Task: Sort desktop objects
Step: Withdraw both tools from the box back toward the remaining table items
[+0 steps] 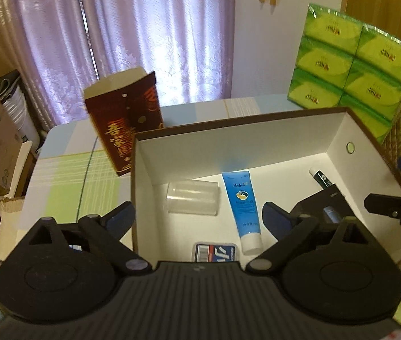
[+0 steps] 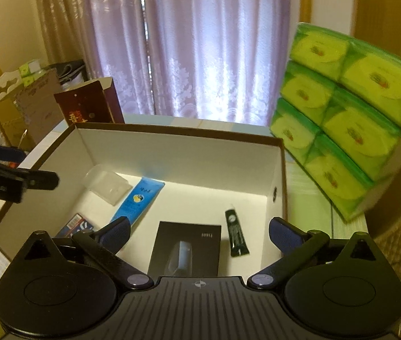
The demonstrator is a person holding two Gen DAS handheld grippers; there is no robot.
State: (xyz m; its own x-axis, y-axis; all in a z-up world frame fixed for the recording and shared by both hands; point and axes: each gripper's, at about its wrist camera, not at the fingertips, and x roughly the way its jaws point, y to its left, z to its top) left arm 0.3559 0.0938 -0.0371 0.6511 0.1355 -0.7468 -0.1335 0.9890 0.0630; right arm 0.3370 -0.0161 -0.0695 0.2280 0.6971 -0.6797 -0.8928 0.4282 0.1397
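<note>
Left wrist view: green tissue packs and a dark red carton stand behind the white box, nothing blocking it. Inside lie a clear cup, blue tube, black box, dark tube and card pack. Left gripper and right gripper both hang spread wide, empty, over the box on a checked table before purple curtains.

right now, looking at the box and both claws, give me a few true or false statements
1. The blue tube lies inside the white-lined box. True.
2. The left claw grips the clear plastic cup. False: it is open and holds nothing; the cup lies on its side on the box floor.
3. The green tissue packs are in the box. False: they stand outside it, on its right.
4. The right claw is open and empty. True.
</note>
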